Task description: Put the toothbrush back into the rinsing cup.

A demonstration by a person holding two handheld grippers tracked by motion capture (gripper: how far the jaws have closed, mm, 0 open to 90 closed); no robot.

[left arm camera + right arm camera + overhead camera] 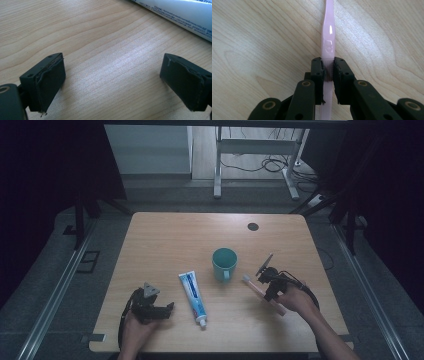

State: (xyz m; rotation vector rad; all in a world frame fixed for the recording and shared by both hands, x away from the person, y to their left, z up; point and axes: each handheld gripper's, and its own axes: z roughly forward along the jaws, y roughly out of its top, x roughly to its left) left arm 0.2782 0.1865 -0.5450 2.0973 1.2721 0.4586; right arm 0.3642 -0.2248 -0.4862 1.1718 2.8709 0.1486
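Note:
A pink toothbrush (329,37) lies on the wooden table (170,240), its handle running between the jaws of my right gripper (328,70), which is shut on it. In the high view the toothbrush (254,288) sits right of a teal mug (224,263), with the right gripper (267,285) over its middle. A white and blue toothpaste tube (193,298) lies left of the mug, cap toward the front edge. My left gripper (167,310) rests on the table left of the tube, open, with bare wood between its pads (50,82). The tube (185,15) crosses the upper right of the left gripper view.
A dark round cable hole (253,226) sits near the table's far edge. Beyond the table stand a white desk frame (257,150) and loose cables on the floor. Metal rails (60,285) run along both sides of the table.

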